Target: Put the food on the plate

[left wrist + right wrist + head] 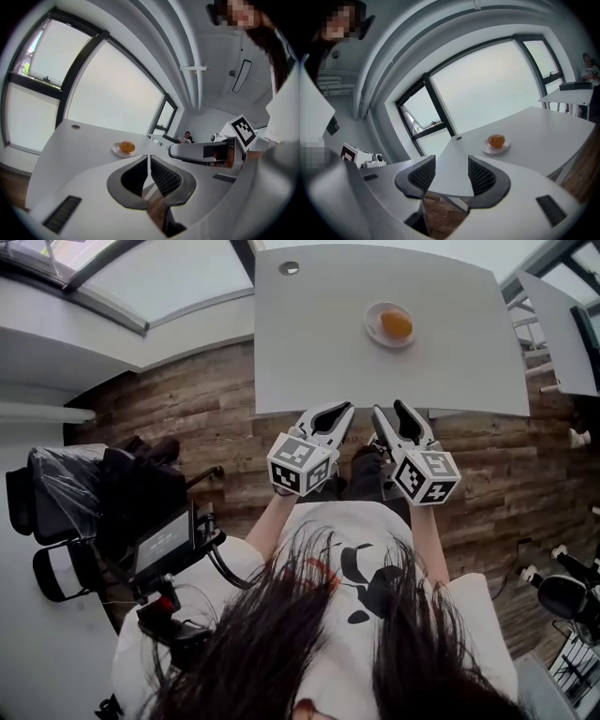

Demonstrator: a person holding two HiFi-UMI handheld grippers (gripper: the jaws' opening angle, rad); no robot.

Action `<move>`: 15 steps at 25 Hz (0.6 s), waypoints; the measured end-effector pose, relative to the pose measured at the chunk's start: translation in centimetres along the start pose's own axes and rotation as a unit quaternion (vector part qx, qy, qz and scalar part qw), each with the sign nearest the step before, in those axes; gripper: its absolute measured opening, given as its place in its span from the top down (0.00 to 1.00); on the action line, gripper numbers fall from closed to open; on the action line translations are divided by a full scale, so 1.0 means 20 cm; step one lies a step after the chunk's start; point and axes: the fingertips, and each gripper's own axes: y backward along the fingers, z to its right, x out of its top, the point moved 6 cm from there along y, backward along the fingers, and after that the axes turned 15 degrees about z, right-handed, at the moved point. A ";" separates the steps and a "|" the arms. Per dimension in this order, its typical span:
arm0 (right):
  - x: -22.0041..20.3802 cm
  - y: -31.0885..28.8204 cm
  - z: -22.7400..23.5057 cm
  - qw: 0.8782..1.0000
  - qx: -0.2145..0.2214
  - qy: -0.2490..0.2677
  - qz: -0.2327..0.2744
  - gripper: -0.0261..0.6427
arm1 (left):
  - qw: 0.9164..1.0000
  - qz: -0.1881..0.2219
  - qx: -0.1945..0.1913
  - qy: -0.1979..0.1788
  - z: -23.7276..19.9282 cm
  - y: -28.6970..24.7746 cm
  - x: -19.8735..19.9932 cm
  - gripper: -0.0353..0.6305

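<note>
Food (pixel 397 325) sits on the plate (pixel 371 330), mid-desk (pixel 309 348). Your left gripper (pixel 339 412) is closed and empty; your right gripper (pixel 390 410) is open and empty. Both are off the desk. Reach back in carelessly and you could knock the food off.

— Which colours are seen on the table (pixel 319 352)?
— A pale grey-white is shown. At one o'clock in the head view a white plate (pixel 374 332) is seen, and the food (pixel 397 325) on it is coloured orange.
— And the floor (pixel 187 418)?
— Brown wood planks are seen, streaked dark and light.
— How are the grippers coloured?
— The left gripper (pixel 336 412) and right gripper (pixel 392 411) are cased in white with black inner faces. Black-and-white square markers are printed on their cubes, and the dark grey pads (pixel 480 177) are patterned with a fine mesh.
— The shirt (pixel 328 521)?
— White, printed with black patches, at six o'clock.
</note>
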 end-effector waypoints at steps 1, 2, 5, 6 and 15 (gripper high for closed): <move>0.00 0.05 0.00 1.000 -0.005 0.000 0.000 0.62 | 1.000 0.001 -0.004 0.003 0.03 0.00 -0.01 0.94; 0.00 0.10 0.00 1.000 -0.010 0.000 0.000 0.62 | 1.000 0.002 -0.009 0.005 0.06 0.00 -0.02 0.94; -0.01 0.23 0.02 1.000 -0.021 0.002 -0.002 0.62 | 1.000 0.002 -0.020 0.010 0.16 -0.01 -0.05 0.94; -0.03 0.24 0.01 1.000 -0.024 0.002 -0.005 0.62 | 1.000 0.001 -0.023 0.013 0.16 0.00 -0.06 0.94; -0.07 0.45 0.06 1.000 -0.024 -0.009 -0.013 0.62 | 1.000 -0.003 -0.018 0.008 0.33 0.02 -0.10 0.94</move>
